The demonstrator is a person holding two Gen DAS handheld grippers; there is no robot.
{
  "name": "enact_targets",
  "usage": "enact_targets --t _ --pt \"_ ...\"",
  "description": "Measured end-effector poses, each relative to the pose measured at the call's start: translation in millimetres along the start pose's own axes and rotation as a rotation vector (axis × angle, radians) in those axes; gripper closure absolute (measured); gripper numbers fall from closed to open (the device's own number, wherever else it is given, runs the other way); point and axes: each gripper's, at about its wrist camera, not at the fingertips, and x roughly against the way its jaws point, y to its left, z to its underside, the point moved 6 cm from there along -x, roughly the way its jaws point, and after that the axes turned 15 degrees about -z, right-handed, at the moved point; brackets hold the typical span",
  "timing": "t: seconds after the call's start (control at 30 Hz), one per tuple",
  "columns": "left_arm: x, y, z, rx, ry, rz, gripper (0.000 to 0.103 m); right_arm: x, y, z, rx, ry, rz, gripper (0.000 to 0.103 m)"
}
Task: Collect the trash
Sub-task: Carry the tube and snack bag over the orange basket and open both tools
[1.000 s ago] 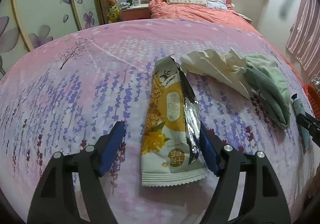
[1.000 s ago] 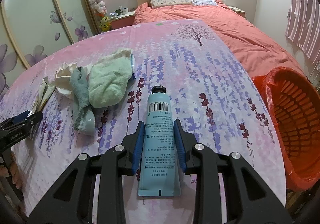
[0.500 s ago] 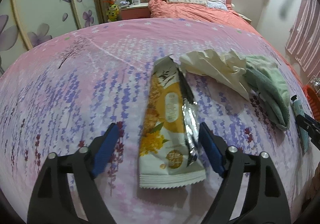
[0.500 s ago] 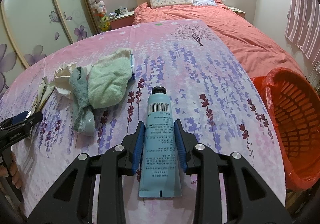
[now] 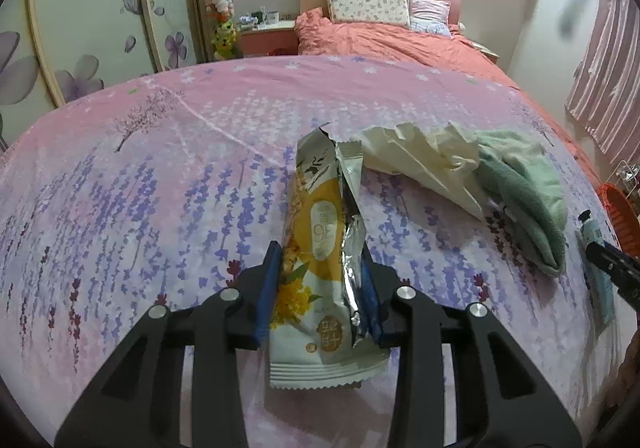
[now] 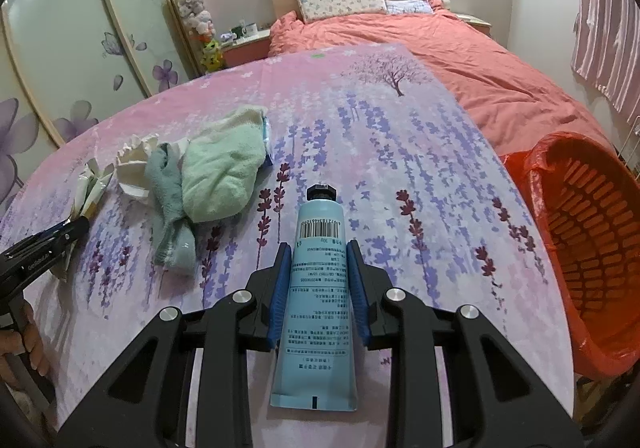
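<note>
A yellow-and-white snack wrapper (image 5: 316, 232) with a torn foil top lies on the pink flowered bedspread (image 5: 160, 188). My left gripper (image 5: 319, 254) straddles it, its jaws closing, and both blue pads press the wrapper's sides. A light blue tube (image 6: 318, 288) with a black cap lies lengthwise between the fingers of my right gripper (image 6: 319, 248), whose jaws are closing with the pads against the tube. The tube (image 5: 596, 244) also shows at the right edge of the left wrist view.
Crumpled cream paper (image 5: 420, 160) and a green towel (image 5: 524, 184) lie between the two grippers. An orange basket (image 6: 592, 248) lined with a red bag stands off the bed's right edge. A salmon duvet (image 6: 460, 48) and pillows lie beyond.
The left jaws have swung in from wide apart onto the wrapper, which now bulges narrower between the pads. The right gripper and the tube look unchanged.
</note>
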Motion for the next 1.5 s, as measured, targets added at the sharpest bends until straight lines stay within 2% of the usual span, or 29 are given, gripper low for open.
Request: enact_targets --t 0.33,0.67,0.9,1.13,1.33,1.5 --pt "49 -6 -7 0.012 -0.083 0.021 0.067 51 3 -16 0.027 -0.122 0.002 0.074" --pt "123 -63 -24 -0.035 -0.207 0.114 0.066 111 -13 -32 0.049 -0.28 0.073 0.074" --pt "164 -128 -31 -0.089 -0.256 0.227 0.066 147 -44 -36 0.032 -0.363 0.138 0.074" --pt "201 -222 -27 -0.173 -0.271 0.407 0.066 178 -94 -34 -0.051 -0.425 0.176 0.074" --pt "213 -298 -17 -0.24 -0.248 0.507 0.066 191 -140 -35 -0.114 -0.449 0.198 0.074" --pt "215 -359 -12 -0.304 -0.234 0.56 0.066 194 -174 -37 -0.173 -0.46 0.182 0.074"
